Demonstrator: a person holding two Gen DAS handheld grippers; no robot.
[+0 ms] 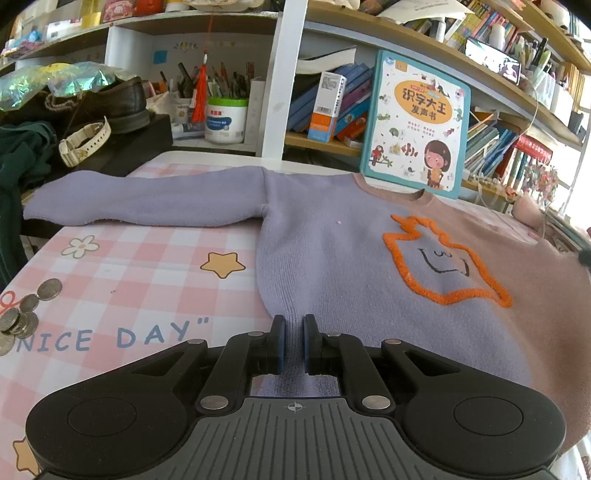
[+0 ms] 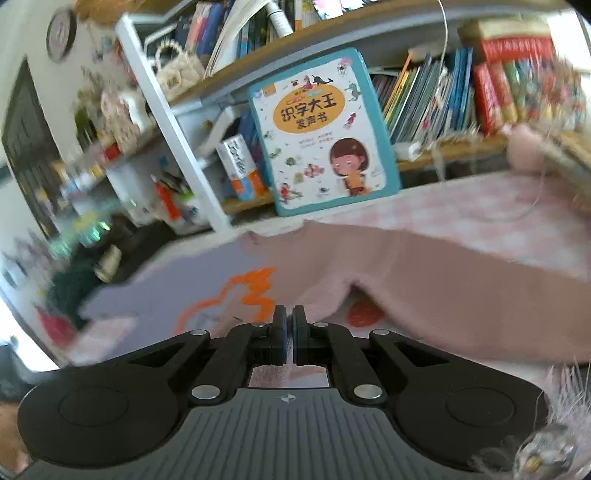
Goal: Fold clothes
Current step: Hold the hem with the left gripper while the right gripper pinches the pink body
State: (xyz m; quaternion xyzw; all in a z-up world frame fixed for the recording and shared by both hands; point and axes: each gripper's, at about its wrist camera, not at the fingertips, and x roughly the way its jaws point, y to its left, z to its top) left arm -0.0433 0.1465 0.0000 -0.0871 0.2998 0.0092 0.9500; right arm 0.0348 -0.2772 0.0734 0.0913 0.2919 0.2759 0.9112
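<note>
**Sweater flat on the tabletop, both grippers pinching its hem**

A sweater [image 1: 332, 251], lilac on one half and dusty pink on the other, lies spread face up on the tabletop [image 1: 122, 266], which has a pink checked cover printed with stars and "NICE DAY". An orange outline [image 1: 443, 258] is stitched across its chest. The lilac sleeve [image 1: 147, 199] stretches out flat to the left; the collar lies just before an upright book [image 1: 413, 122] leaning on the shelves [image 1: 369, 22].

The left gripper [image 1: 293, 325] sits at the lilac hem, its fingers narrow with a ridge of knit pinched between them.

In the blurred right view, the right gripper [image 2: 289, 314] has its fingers nearly touching, pink fabric caught between them; the pink sleeve [image 2: 461, 295] runs off to the right.

Coins [image 1: 22, 314] lie near the tabletop's left edge.
</note>
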